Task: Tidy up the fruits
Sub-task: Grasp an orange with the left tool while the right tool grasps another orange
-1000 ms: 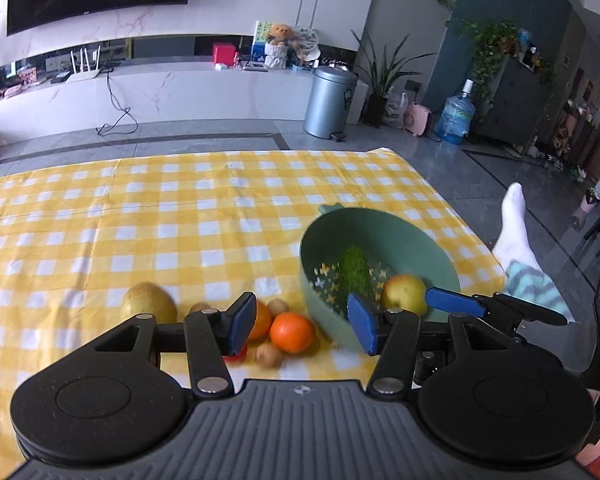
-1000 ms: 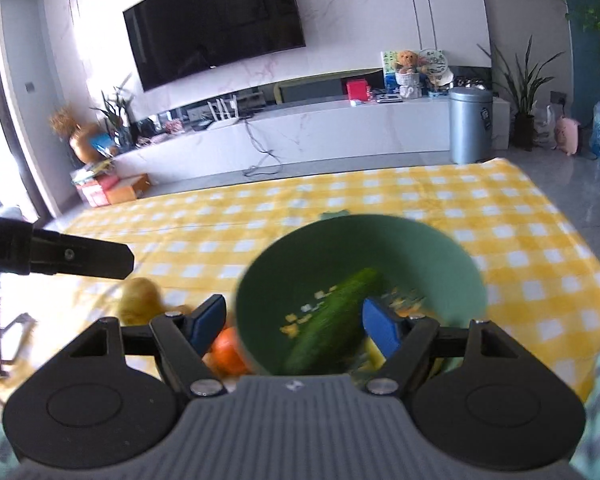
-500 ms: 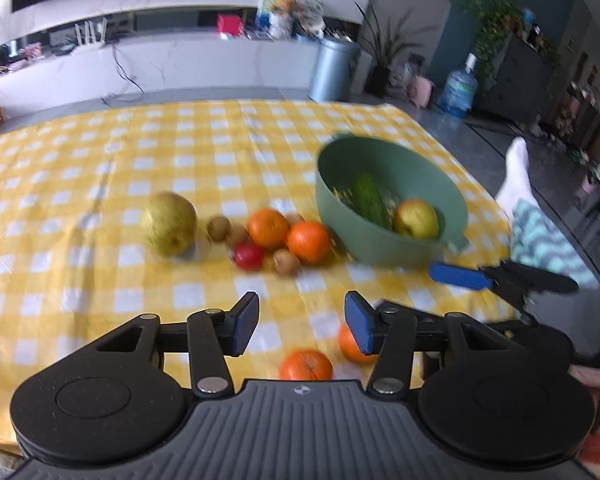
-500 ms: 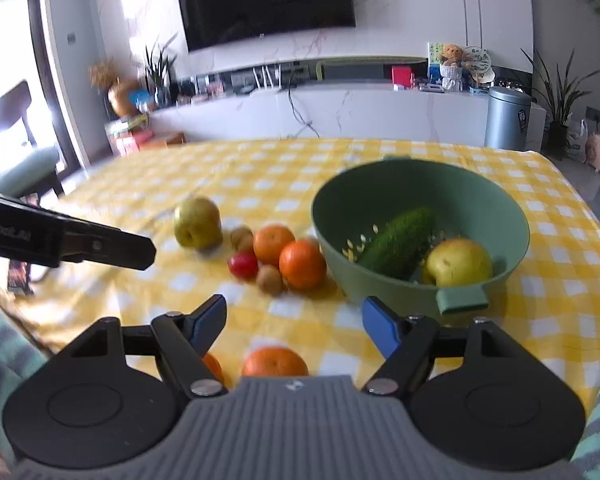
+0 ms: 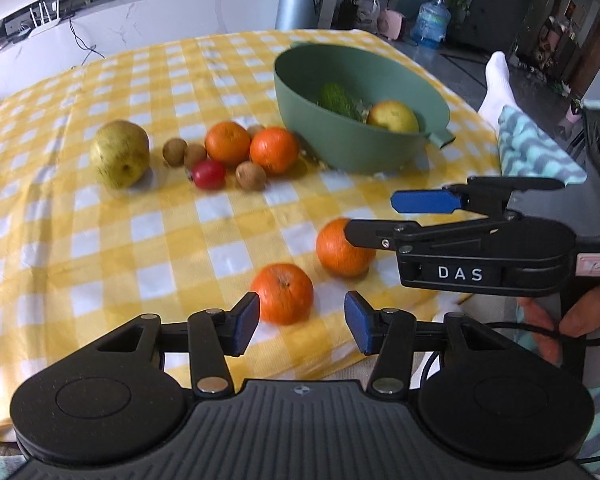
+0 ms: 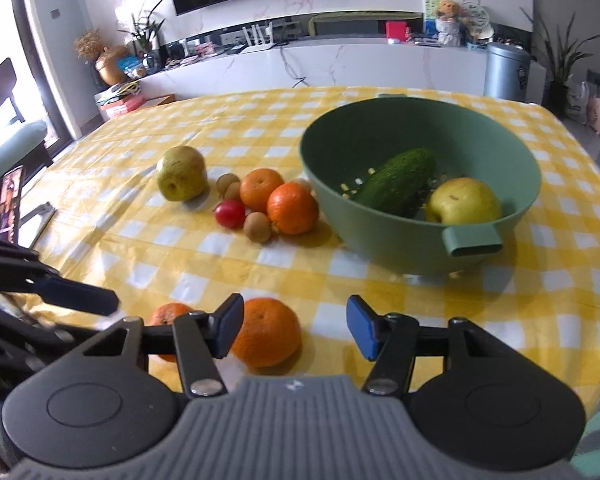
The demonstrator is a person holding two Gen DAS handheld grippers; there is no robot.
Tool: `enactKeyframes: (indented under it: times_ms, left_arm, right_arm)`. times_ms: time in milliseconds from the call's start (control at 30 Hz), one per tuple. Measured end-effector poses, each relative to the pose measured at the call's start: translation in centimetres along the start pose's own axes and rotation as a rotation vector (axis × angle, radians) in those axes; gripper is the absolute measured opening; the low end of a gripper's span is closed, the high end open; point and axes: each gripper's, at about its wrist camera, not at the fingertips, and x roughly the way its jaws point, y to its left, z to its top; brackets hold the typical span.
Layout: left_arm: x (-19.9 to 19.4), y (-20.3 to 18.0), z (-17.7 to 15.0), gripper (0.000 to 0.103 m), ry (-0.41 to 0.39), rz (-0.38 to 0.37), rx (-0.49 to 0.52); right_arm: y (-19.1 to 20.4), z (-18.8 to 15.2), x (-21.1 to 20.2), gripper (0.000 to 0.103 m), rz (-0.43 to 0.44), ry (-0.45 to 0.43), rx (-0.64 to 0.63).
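Two oranges lie near the table's front edge. One orange (image 5: 283,293) sits just ahead of my left gripper (image 5: 302,320), close to its left pad and clear of the right pad; the jaws stand open. The other orange (image 6: 266,332) lies between the fingers of my right gripper (image 6: 296,330), whose jaws are closing; the right pad is still apart from it. The right gripper (image 5: 372,218) hangs over that orange (image 5: 342,247) in the left wrist view. A green bowl (image 6: 420,240) holds a cucumber (image 6: 396,184) and a yellow apple (image 6: 462,200).
Left of the bowl sit a pear (image 5: 119,153), two oranges (image 5: 274,150), several small brown fruits (image 5: 251,175) and a small red fruit (image 5: 208,174) on the yellow checked cloth (image 5: 100,240). A person's socked foot (image 5: 496,88) rests at the right edge.
Both grippers have dropped toward the table's front edge, bringing the two near oranges up to their fingers. The right gripper's jaws have narrowed.
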Motion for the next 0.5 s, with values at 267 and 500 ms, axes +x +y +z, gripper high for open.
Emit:
enactKeyframes:
  times_ms: [267,500]
  left_arm:
    - [1.4,0.5,-0.6,0.058,-0.006,-0.017,-0.019]
    - [1.6,0.6,-0.8,0.058,-0.050,-0.002,-0.005]
  right_arm:
    - [0.4,0.1,0.9,0.056,0.021,0.037,-0.014]
    - [0.6,0.2,1.8,0.055,0.039,0.068,-0.023]
